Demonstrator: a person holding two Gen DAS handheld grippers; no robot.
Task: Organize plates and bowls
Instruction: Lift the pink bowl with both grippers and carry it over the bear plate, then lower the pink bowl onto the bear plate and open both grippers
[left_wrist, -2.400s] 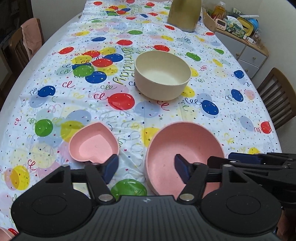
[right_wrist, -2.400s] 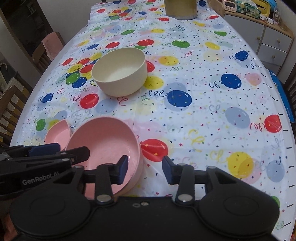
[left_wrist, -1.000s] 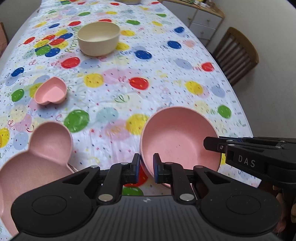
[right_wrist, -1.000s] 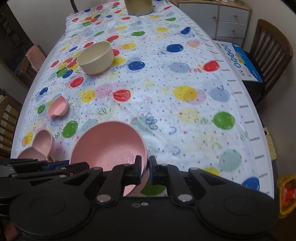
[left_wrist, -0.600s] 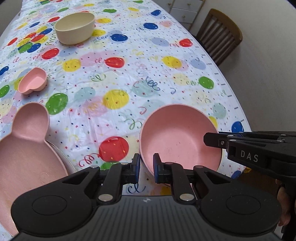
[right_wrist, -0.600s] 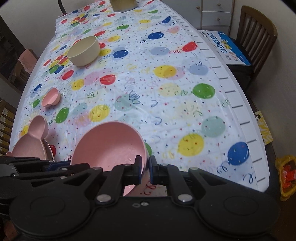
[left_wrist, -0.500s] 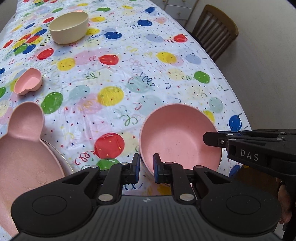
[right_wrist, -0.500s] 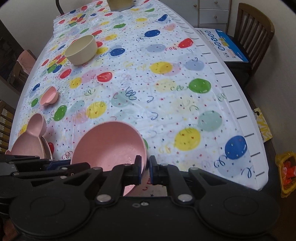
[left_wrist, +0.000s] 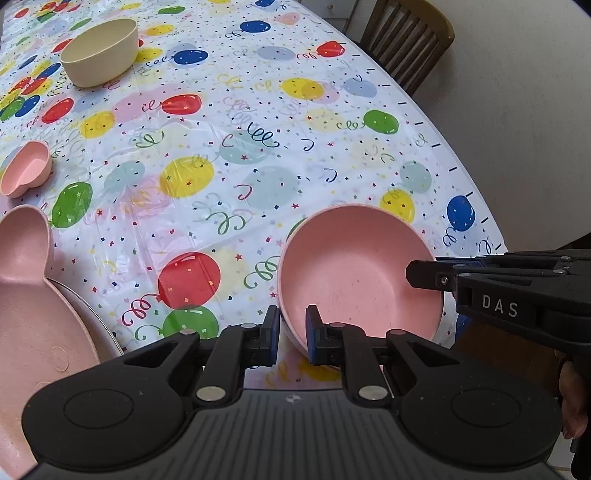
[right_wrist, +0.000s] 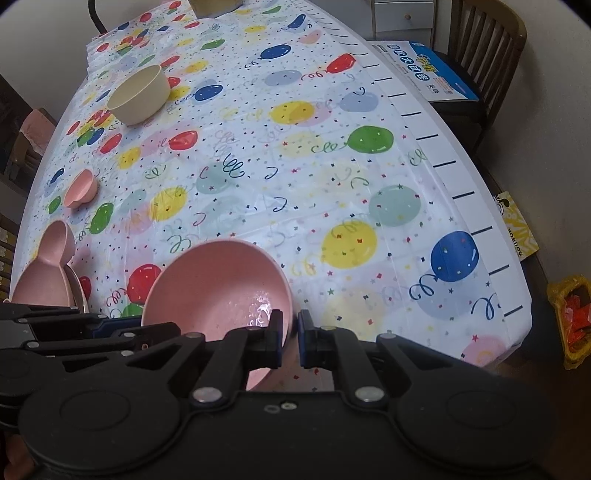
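Left wrist view: one pink bowl (left_wrist: 354, 273) near the surface's (left_wrist: 258, 147) near right corner, left tool (left_wrist: 289, 336) clamping its rim; one cream bowl (left_wrist: 99, 51), one heart dish (left_wrist: 24, 173), one bear-shaped plate (left_wrist: 29, 295).
Right wrist view: right tool (right_wrist: 289, 338) nipping the same bowl's other rim.

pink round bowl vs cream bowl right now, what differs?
Colour: the pink round bowl is pink, the cream bowl pale cream. State: the pink one is clamped at its rim by both the left tool and the right tool; the cream one stands free, far up the tablecloth. Shape: pink flares wide, cream has steeper walls. Both look empty.
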